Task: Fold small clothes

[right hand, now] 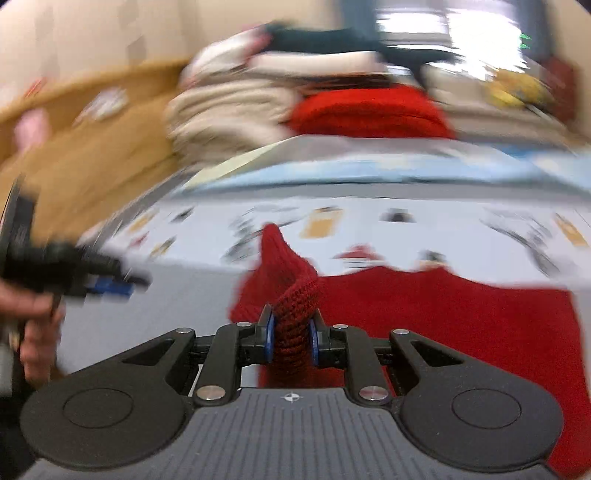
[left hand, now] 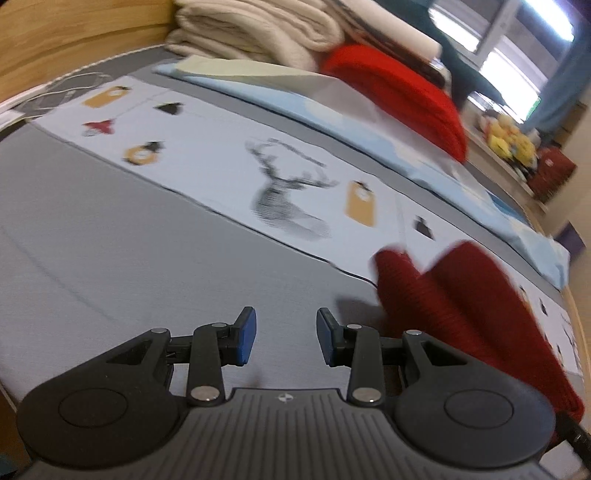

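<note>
A fold of the dark red knit (right hand: 424, 317) is clenched by the right gripper (right hand: 291, 338) and raised off the bed (left hand: 110, 266). The left gripper (left hand: 286, 338) is released and empty, so the folding is judged barely begun.

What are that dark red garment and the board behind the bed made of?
The dark red garment looks like chunky knitted yarn, probably wool or acrylic: ribbed stitch rows show where the right gripper pinches a fold. The board looks like light wood or wood veneer, smooth, with faint grain lines; which of the two is unclear.
</note>
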### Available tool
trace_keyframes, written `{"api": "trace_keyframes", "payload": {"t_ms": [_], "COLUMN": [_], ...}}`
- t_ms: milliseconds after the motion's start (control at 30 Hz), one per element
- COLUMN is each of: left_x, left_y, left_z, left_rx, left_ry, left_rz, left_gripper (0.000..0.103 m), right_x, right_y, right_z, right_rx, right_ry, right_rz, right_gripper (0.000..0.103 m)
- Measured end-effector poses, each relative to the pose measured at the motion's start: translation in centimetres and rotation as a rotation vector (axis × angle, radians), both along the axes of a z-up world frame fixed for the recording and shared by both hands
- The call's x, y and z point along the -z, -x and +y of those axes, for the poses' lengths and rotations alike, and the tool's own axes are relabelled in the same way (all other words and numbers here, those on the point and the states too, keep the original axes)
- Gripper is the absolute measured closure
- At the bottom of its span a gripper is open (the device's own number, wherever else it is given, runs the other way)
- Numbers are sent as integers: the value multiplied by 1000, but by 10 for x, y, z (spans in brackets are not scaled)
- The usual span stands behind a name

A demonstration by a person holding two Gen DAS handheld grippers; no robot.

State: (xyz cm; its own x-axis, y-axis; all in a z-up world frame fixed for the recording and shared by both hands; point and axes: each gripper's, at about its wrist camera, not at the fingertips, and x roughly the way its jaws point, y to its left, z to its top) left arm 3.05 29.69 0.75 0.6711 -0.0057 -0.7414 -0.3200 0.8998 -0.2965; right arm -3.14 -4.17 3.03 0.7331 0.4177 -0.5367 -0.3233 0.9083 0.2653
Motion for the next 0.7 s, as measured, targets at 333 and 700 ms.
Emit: {"api": "trace_keyframes", "payload": {"t_ms": [333, 700], "left_x": [10, 32], "left_y": [-38, -53], "left_z": [-105, -163], "left_rx": [200, 353], "left_ry": [-35, -68], "left_rz": [25, 73], "left_gripper": [63, 63], "right_x": [86, 60], "right_y": [33, 38], "right_z": [-229, -287], "right_rx": [739, 687], "right_ry": [-89, -175], "right_rz": [263, 261], "right_gripper": [85, 66]}}
